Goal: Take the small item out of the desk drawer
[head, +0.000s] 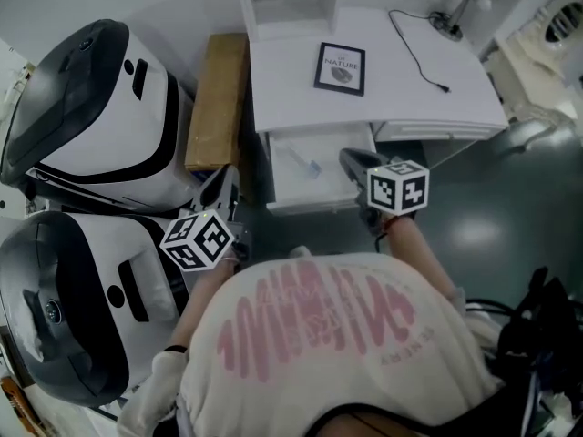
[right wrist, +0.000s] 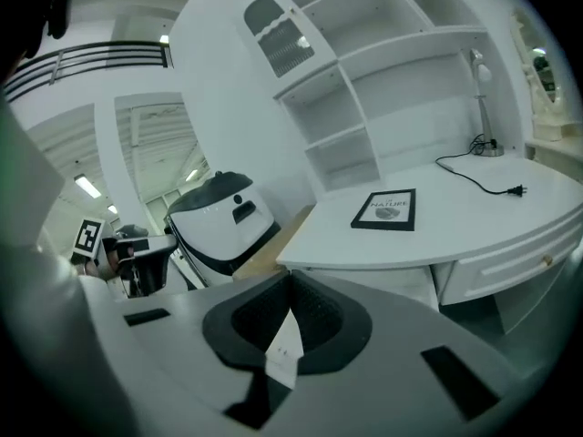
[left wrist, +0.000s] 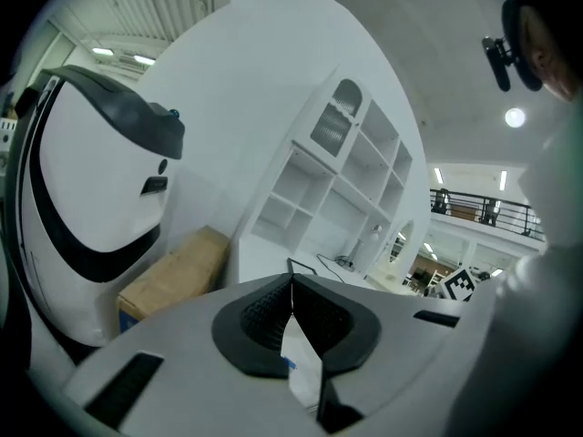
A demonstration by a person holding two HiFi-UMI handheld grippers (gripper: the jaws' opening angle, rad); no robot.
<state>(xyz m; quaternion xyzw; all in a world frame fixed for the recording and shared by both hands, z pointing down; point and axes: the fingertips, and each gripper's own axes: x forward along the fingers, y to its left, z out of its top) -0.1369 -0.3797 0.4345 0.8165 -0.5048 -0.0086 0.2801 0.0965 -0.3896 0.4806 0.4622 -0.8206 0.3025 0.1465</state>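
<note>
I poise my clenched, empty right claw [right wrist: 290,282] beside the open white drawer [head: 314,200] holding the small blue-tipped item [head: 305,163]; left claw [left wrist: 291,285], clenched, idles clear.

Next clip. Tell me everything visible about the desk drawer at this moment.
The drawer is white, shallow and box-shaped, seemingly painted wood, and stands pulled well out from under the left part of the white desk top. Its floor is bare except for one slim small item with a blue end, lying slantwise near the middle. The shut right claw hangs at its right rim; whether they touch cannot be told.
</note>
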